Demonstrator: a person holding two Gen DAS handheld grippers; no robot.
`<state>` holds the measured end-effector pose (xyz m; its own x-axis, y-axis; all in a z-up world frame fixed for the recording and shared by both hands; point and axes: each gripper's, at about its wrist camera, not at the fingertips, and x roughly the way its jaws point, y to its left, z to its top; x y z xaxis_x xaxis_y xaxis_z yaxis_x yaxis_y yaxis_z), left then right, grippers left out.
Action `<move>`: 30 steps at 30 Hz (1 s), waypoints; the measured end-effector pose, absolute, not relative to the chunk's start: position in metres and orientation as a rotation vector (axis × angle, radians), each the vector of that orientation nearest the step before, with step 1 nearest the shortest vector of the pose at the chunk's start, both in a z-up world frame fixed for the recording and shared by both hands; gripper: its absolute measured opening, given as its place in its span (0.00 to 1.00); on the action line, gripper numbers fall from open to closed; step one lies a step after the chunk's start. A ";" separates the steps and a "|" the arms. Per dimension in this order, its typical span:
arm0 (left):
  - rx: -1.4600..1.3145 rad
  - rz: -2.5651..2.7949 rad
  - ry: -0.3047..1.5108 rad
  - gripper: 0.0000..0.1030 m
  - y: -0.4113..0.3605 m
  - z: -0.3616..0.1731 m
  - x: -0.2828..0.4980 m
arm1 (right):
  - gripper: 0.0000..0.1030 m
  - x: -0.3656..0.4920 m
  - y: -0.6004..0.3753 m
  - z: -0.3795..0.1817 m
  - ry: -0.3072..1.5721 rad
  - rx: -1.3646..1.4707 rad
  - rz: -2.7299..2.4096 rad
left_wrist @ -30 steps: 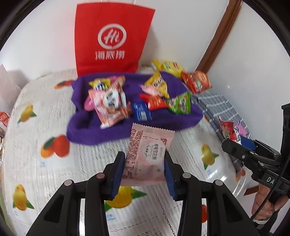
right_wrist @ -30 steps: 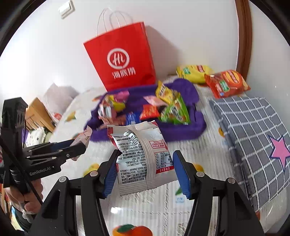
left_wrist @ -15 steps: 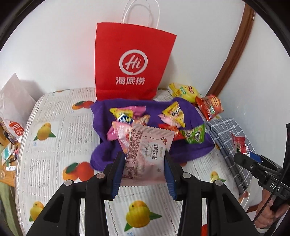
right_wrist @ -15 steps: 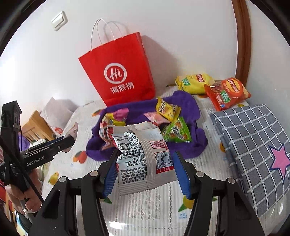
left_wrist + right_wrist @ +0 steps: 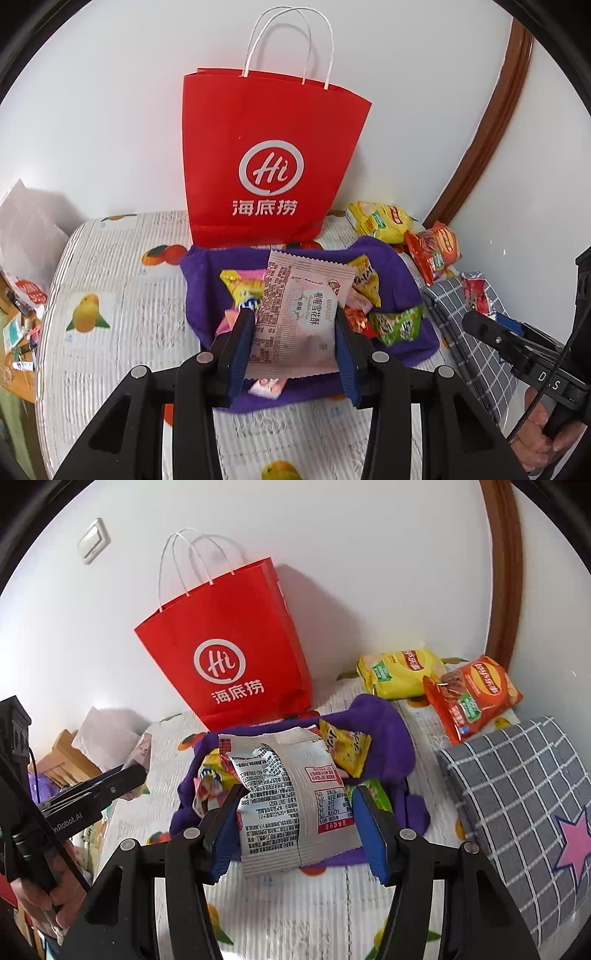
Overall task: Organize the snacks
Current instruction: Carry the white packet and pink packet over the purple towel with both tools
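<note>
My left gripper [image 5: 293,347] is shut on a pale pink snack packet [image 5: 299,317], held above the purple cloth [image 5: 207,295] with several small snacks [image 5: 397,325] on it. My right gripper [image 5: 299,827] is shut on a silver packet with red labels [image 5: 291,794], also over the purple cloth [image 5: 384,734]. A red paper bag with white handles [image 5: 269,166] [image 5: 229,664] stands upright against the wall behind the cloth. Each gripper shows at the other view's edge: the right gripper [image 5: 491,325] and the left gripper [image 5: 136,768].
Yellow and orange chip bags [image 5: 402,672] [image 5: 472,698] lie at the back right by a brown door frame [image 5: 484,140]. A grey checked cushion with a pink star [image 5: 524,797] lies at the right. The fruit-print tablecloth [image 5: 110,295] covers the table. Clutter [image 5: 22,295] sits past the left edge.
Both grippers have risen and moved towards the red bag with their packets. The bag now shows whole, handles included, and the purple cloth sits lower and nearer in both views.
</note>
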<state>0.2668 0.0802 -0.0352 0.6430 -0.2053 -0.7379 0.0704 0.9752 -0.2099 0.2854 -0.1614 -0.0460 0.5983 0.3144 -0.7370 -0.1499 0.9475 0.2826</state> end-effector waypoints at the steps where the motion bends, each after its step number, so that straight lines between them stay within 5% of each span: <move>1: -0.170 -0.158 0.855 0.38 0.079 -0.035 0.272 | 0.56 0.290 -0.160 -0.045 0.887 0.193 0.279; 30: -0.239 -0.137 0.959 0.39 0.092 -0.091 0.330 | 0.56 0.372 -0.126 -0.082 0.978 0.160 0.378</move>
